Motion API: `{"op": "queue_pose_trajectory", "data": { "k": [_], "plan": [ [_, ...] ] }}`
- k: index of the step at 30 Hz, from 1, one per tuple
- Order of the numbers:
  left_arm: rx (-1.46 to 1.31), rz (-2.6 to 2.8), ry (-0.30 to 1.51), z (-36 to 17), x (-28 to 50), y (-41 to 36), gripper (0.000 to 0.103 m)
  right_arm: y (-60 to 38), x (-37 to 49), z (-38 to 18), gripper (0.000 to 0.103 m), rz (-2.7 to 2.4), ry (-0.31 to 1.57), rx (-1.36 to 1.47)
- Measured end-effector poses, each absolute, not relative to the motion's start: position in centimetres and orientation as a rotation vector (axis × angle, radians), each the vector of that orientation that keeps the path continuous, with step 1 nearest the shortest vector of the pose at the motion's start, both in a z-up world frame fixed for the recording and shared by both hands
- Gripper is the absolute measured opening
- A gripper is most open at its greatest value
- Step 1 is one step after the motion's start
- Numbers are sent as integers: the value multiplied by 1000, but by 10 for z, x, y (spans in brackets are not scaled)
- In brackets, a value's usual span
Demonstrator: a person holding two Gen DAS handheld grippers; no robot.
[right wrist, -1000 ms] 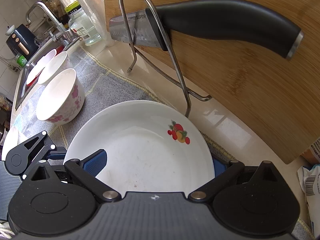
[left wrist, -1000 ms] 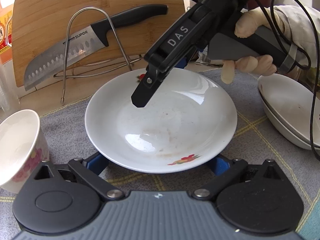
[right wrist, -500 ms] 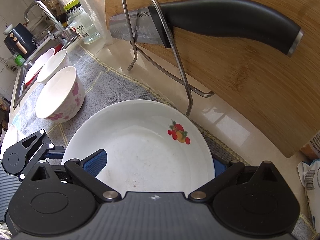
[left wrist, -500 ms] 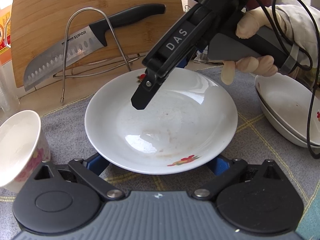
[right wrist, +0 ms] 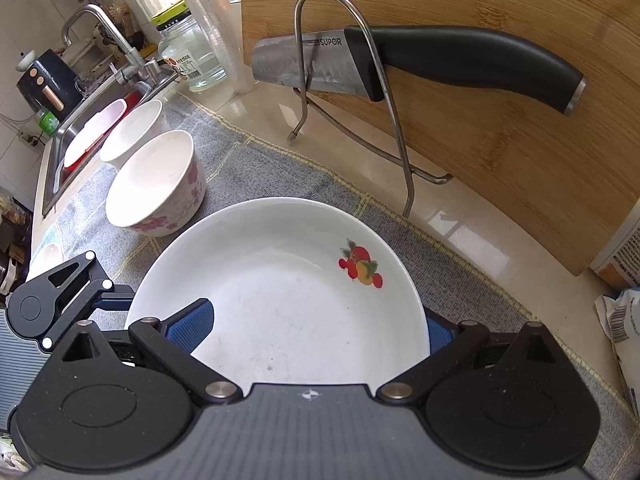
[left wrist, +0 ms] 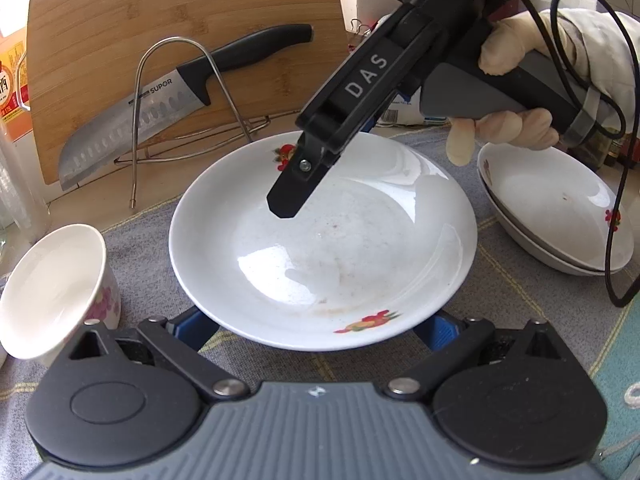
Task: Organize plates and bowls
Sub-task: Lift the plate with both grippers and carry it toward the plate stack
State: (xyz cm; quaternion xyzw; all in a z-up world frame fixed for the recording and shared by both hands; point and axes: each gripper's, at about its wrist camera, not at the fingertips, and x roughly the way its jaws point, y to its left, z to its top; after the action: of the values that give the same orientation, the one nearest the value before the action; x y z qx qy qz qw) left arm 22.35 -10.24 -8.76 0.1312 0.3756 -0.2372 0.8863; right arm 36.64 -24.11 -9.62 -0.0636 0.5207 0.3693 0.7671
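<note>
Plate (left wrist: 352,248), white with fruit decals, sits on the grey mat (left wrist: 520,280) between both grippers. Left gripper (left wrist: 316,328) fingers are spread wide at the near rim, tips hidden beneath it; contact cannot be confirmed. Right gripper (right wrist: 318,328) fingers are likewise spread, the right pad (right wrist: 438,336) largely hidden behind the rim. Stacked plates (left wrist: 560,216) lie right, partly cut off by a cable (left wrist: 612,240).

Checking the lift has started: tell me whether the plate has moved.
Yes. In the right wrist view the plate has shifted left, away from the wire rack.
</note>
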Motion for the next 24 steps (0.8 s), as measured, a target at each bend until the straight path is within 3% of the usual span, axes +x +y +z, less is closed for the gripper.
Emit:
{"op": "queue_pose_trajectory", "data": {
  "k": [24],
  "plan": [
    [314,-559,755,-57,181,-108,101,-261,295,-62,103,763,1059,-96]
  ]
}}
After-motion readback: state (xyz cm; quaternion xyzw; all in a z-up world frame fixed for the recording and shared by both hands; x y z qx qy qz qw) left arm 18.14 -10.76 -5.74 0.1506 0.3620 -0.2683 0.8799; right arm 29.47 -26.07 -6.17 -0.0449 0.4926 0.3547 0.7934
